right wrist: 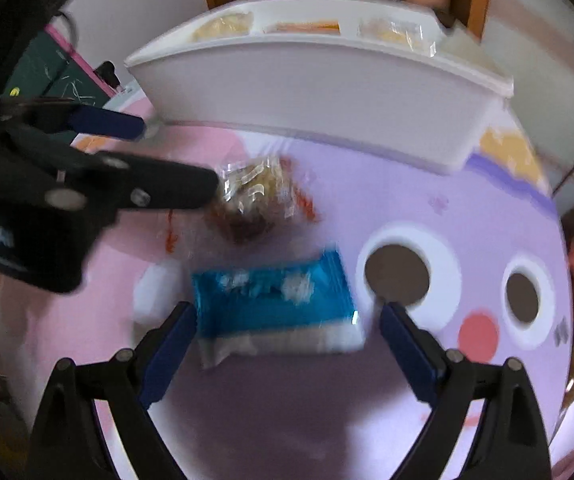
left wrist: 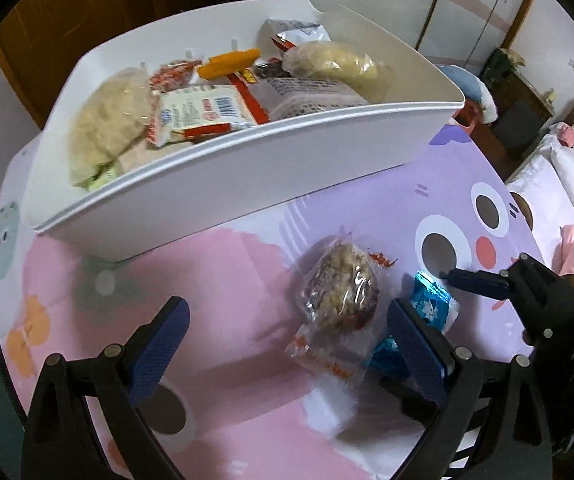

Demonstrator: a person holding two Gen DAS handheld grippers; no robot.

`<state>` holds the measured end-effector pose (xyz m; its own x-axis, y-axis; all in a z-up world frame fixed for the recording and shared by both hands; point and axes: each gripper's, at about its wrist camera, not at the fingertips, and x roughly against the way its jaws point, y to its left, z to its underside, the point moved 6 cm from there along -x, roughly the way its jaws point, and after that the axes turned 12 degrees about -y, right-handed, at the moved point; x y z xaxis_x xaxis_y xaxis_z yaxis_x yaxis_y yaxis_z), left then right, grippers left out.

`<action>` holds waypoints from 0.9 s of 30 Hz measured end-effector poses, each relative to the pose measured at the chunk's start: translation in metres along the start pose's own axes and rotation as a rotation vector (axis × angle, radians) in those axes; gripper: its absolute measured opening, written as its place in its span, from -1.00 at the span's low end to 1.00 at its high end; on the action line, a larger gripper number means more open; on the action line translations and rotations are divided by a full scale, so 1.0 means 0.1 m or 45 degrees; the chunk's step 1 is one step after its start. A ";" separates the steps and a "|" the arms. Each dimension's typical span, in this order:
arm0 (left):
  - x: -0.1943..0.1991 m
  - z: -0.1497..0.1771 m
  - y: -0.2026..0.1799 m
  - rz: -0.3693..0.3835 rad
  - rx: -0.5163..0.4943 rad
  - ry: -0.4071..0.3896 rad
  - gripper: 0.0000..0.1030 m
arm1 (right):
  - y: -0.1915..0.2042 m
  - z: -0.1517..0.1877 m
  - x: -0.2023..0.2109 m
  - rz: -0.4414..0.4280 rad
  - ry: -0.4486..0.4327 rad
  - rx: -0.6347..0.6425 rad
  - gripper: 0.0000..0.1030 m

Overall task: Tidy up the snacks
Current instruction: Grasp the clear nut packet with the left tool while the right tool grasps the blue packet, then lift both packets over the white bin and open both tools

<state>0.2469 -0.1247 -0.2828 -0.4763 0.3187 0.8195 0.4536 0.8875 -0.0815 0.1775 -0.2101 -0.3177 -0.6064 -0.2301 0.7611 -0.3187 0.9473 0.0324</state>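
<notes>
Between my right gripper's [right wrist: 287, 344] spread fingers lies the blue packet [right wrist: 275, 304], flat on the cartoon mat [right wrist: 467, 220]. The jaws stand wide on either side of it and touch nothing, which I read as lining up for a pinch across its short sides. At its 11 o'clock, just beside it, sits the clear-wrapped nut snack [right wrist: 251, 200]; both are still outside the bin. My left gripper [left wrist: 287, 344] hovers over that nut snack [left wrist: 339, 292], jaws also wide and empty, the blue packet [left wrist: 431, 304] partly hidden behind its right finger. At 12 o'clock from both snacks stands the white bin [left wrist: 247, 168], already loaded with pale bread bags, red-and-white packets and an orange stick. I judge these two are the last to go in. The right wrist view is blurred, so edges there are uncertain.
</notes>
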 end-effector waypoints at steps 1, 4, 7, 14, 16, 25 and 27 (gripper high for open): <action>-0.03 0.00 -0.01 0.007 -0.006 0.004 0.92 | 0.00 0.01 -0.02 0.008 -0.009 0.016 0.80; -0.14 0.00 -0.08 0.035 -0.015 0.024 0.92 | -0.01 0.01 -0.02 0.042 -0.053 0.062 0.59; -0.22 0.01 -0.15 0.060 -0.012 0.033 0.92 | -0.11 0.01 0.04 0.061 -0.071 0.026 0.26; -0.45 0.07 -0.27 0.079 0.004 0.076 0.58 | -0.31 0.10 0.17 0.096 -0.089 -0.074 -0.05; -0.44 0.06 -0.30 0.065 -0.002 0.037 0.38 | -0.32 0.08 0.20 0.097 -0.087 -0.079 -0.05; -0.31 0.08 -0.24 0.035 0.077 -0.040 -0.20 | -0.34 0.06 0.18 0.092 -0.072 -0.091 -0.06; -0.28 0.09 -0.22 0.007 0.100 -0.046 -0.20 | -0.33 0.08 0.19 0.091 -0.069 -0.093 -0.07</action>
<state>0.2432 -0.1496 -0.3093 -0.5018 0.3339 0.7979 0.3963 0.9087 -0.1311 0.1708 -0.2477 -0.3088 -0.6651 -0.1709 0.7269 -0.2205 0.9750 0.0275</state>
